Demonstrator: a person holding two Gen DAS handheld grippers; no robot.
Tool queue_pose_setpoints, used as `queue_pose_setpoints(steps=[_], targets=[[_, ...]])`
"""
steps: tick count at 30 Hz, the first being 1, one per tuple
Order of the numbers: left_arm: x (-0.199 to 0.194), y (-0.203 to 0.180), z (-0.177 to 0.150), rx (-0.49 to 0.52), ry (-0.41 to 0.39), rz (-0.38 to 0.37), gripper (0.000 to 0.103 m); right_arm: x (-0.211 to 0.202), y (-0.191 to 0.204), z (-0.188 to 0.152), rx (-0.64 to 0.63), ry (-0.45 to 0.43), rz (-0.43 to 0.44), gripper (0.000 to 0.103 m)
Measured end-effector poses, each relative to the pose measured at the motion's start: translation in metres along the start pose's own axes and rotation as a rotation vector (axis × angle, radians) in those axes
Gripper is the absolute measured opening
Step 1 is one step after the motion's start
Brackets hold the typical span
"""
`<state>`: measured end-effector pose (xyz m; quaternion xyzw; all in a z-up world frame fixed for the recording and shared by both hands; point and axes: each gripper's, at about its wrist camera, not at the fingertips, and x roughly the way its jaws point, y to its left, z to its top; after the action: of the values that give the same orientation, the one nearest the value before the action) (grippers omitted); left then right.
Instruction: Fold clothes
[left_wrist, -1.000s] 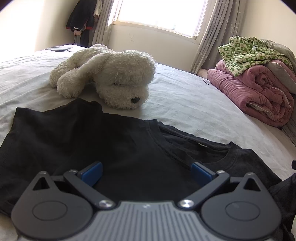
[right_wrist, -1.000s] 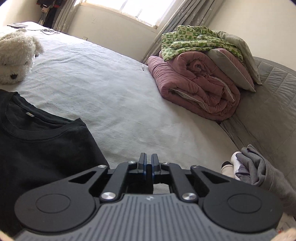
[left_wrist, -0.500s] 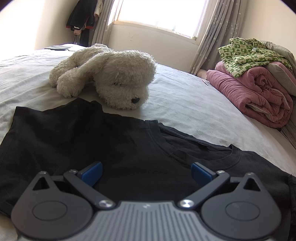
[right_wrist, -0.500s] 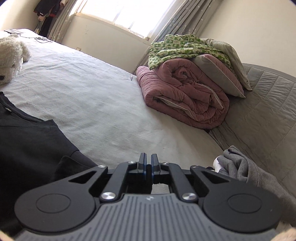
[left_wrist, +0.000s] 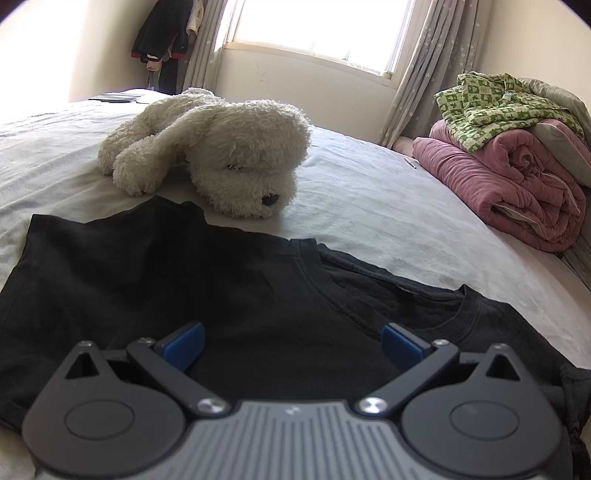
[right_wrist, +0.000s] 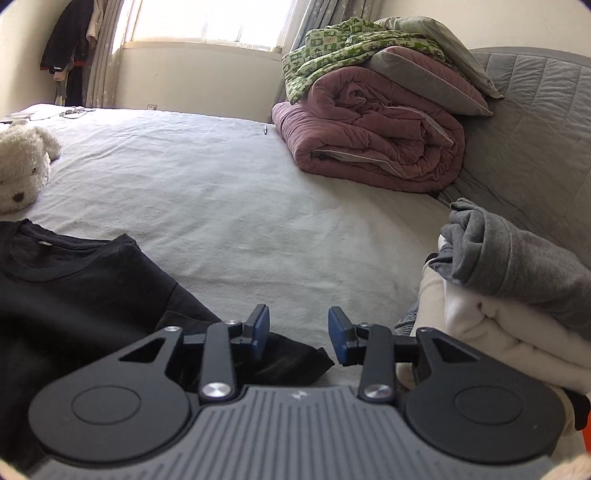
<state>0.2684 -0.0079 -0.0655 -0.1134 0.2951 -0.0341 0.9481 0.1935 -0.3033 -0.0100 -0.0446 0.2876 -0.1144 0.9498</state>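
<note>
Risk is seen at the sleeve (right_wrist: 295, 360) of the black T-shirt (left_wrist: 184, 288), spread on the bed (right_wrist: 240, 206) below both tools: the right tool (right_wrist: 298, 330), just opened and empty, could snag it; the left tool (left_wrist: 291, 343) is held wide open.

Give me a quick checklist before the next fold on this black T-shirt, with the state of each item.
1. Black T-shirt lies flat on the bed: ok.
2. Left gripper open, nothing between its jaws: ok.
3. Right gripper jaws have just been opening, nothing between them: ok.
4. Right sleeve flat: not ok, bunched.
5. Plush dog off the shirt: ok.
6. Folded pile away from the shirt: ok.
</note>
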Motion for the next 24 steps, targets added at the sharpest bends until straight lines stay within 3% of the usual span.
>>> queue_pose_setpoints(steps=[3, 7, 9, 10, 11, 12, 20, 24], targets=[[0.0, 0.0, 0.0, 0.001, 0.0, 0.0, 0.102, -0.007, 0.014, 0.001, 0.059, 0.028, 0.126, 0.039], [0.0, 0.0, 0.0, 0.001, 0.0, 0.001, 0.102, 0.004, 0.044, -0.001, 0.05, 0.073, 0.19, 0.039], [0.0, 0.0, 0.0, 0.0, 0.0, 0.0, 0.102, 0.012, 0.049, -0.005, 0.029, 0.089, 0.169, 0.039], [0.0, 0.0, 0.0, 0.0, 0.0, 0.0, 0.102, 0.016, 0.051, -0.007, 0.018, 0.097, 0.155, 0.034], [0.0, 0.0, 0.0, 0.0, 0.0, 0.0, 0.102, 0.02, 0.053, -0.009, 0.007, 0.105, 0.142, 0.007], [0.0, 0.0, 0.0, 0.0, 0.0, 0.0, 0.102, 0.023, 0.05, -0.012, 0.006, 0.121, 0.128, 0.002], [0.0, 0.0, 0.0, -0.002, 0.0, -0.001, 0.102, -0.008, 0.01, -0.028, 0.066, 0.157, 0.011, 0.002], [0.0, 0.0, 0.0, -0.002, 0.0, -0.002, 0.102, -0.009, -0.015, -0.044, 0.112, 0.264, 0.007, 0.002]])
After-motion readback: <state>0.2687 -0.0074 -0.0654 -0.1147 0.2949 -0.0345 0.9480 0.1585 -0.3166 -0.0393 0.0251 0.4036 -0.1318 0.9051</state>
